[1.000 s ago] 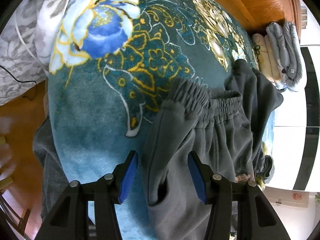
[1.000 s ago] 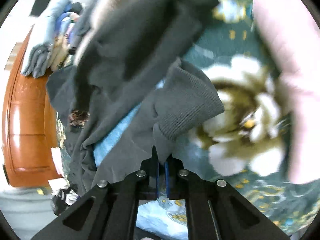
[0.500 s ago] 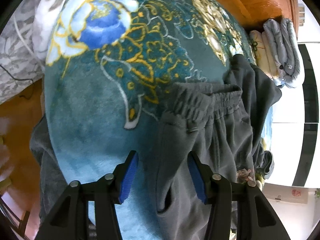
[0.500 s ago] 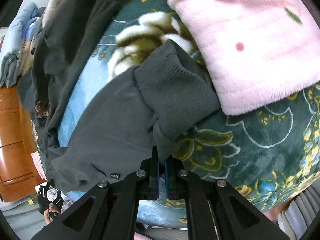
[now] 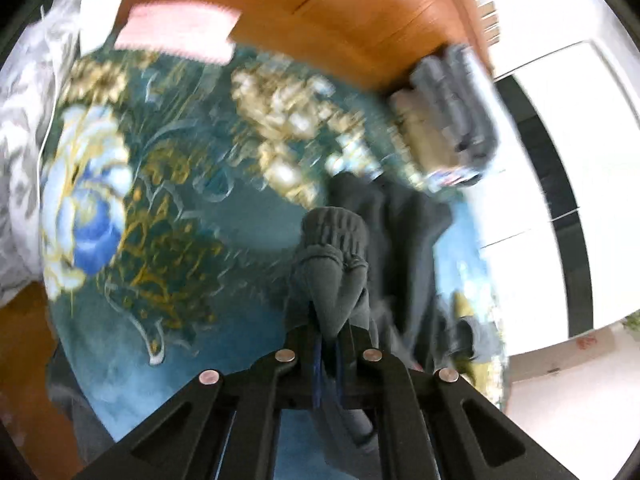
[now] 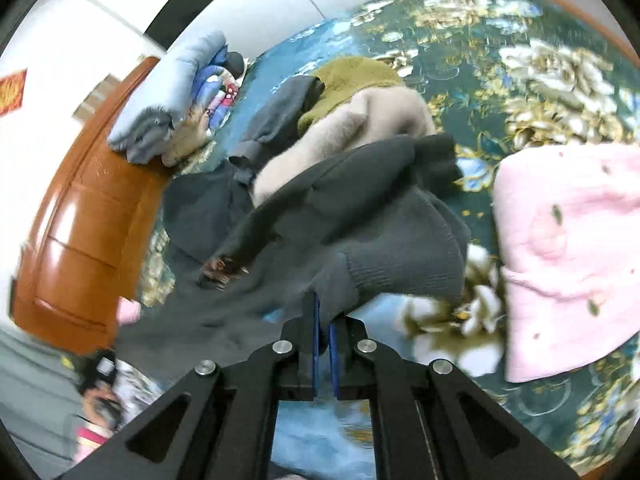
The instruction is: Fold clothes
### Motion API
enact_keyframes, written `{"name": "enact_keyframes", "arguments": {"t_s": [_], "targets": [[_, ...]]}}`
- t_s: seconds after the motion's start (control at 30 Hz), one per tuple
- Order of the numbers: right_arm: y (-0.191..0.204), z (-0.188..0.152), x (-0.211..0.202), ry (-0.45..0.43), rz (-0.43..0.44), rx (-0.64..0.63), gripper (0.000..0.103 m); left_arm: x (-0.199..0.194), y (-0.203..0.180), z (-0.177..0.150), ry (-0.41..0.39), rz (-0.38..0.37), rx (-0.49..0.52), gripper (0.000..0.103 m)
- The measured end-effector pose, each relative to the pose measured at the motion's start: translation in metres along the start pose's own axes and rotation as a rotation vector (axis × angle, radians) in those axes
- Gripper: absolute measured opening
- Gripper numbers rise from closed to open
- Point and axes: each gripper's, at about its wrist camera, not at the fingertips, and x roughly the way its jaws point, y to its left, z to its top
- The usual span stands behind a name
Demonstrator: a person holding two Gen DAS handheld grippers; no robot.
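Dark grey sweatpants [image 5: 332, 276] lie on a teal floral blanket [image 5: 168, 208]. My left gripper [image 5: 329, 338] is shut on their bunched elastic waistband and lifts it off the blanket. My right gripper [image 6: 323, 322] is shut on the ribbed leg cuff [image 6: 400, 268] of the same grey sweatpants [image 6: 320, 208], held above the blanket [image 6: 520, 64]. The rest of the trousers hangs and drapes between the two grippers.
A folded pink garment [image 6: 568, 256] lies at the right. A beige garment [image 6: 360, 128] and an olive one [image 6: 352, 80] lie behind the trousers. Folded bedding [image 6: 168, 104] is stacked against the wooden headboard [image 6: 84, 216]. A grey patterned quilt [image 5: 24, 120] lies at the left.
My left gripper has closed on the waistband and raised it. My right gripper, still shut on the cuff, has swung away from the pink garment and lifted.
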Motion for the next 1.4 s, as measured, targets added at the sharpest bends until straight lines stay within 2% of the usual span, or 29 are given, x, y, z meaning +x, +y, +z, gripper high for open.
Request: {"name": "enact_keyframes", "arguments": {"t_s": [0.03,0.1,0.13,0.2,0.27,0.6,0.7,0.77,0.83,0.9,1.0,1.13,1.17,1.27,1.4], "targets": [[-0.008,-0.012,0.016,0.057,-0.030,0.015,0.004,0.000,0.004,-0.003,0.001,0.017,0.022,0.005],[-0.038,-0.040,0.053,0.192,-0.099,0.078,0.004,0.021,0.027,-0.014,0.078,0.150,0.035,0.005],[-0.050,-0.053,0.069,0.247,-0.124,0.121,0.004,0.033,0.044,-0.020,0.127,0.208,-0.001,0.005],[-0.068,-0.070,0.090,0.320,-0.151,0.179,0.004,0.045,0.078,-0.032,0.181,0.253,-0.102,0.005],[-0.078,-0.079,0.101,0.360,-0.158,0.213,0.004,0.044,0.085,-0.037,0.173,0.251,-0.115,0.005],[-0.077,-0.074,0.095,0.388,-0.140,0.192,0.007,0.048,0.066,-0.033,0.207,0.304,-0.018,0.008],[-0.066,-0.060,0.078,0.377,-0.144,0.141,0.017,0.036,0.064,-0.034,0.208,0.348,0.007,0.014],[-0.061,-0.043,0.053,0.322,-0.185,0.062,0.031,0.026,0.060,-0.032,0.184,0.370,0.014,0.029],[-0.056,-0.026,0.029,0.266,-0.225,-0.017,0.035,0.016,0.056,-0.028,0.146,0.378,0.015,0.032],[-0.043,-0.013,0.018,0.198,-0.239,-0.088,0.035,0.005,0.047,-0.024,0.108,0.360,0.011,0.033],[-0.009,0.017,0.029,0.160,-0.174,-0.187,0.040,-0.004,0.025,-0.024,0.075,0.301,0.037,0.036],[0.066,0.036,0.083,0.178,-0.079,-0.397,0.043,-0.016,-0.005,-0.027,0.040,0.229,0.078,0.050],[0.087,0.038,0.097,0.188,-0.050,-0.450,0.045,-0.015,-0.009,-0.031,0.047,0.221,0.092,0.054],[0.143,0.028,0.131,0.212,-0.010,-0.595,0.046,-0.015,-0.022,-0.044,0.066,0.201,0.132,0.056],[0.197,0.013,0.173,0.235,0.008,-0.742,0.050,-0.008,-0.021,-0.058,0.101,0.229,0.147,0.056]]}}
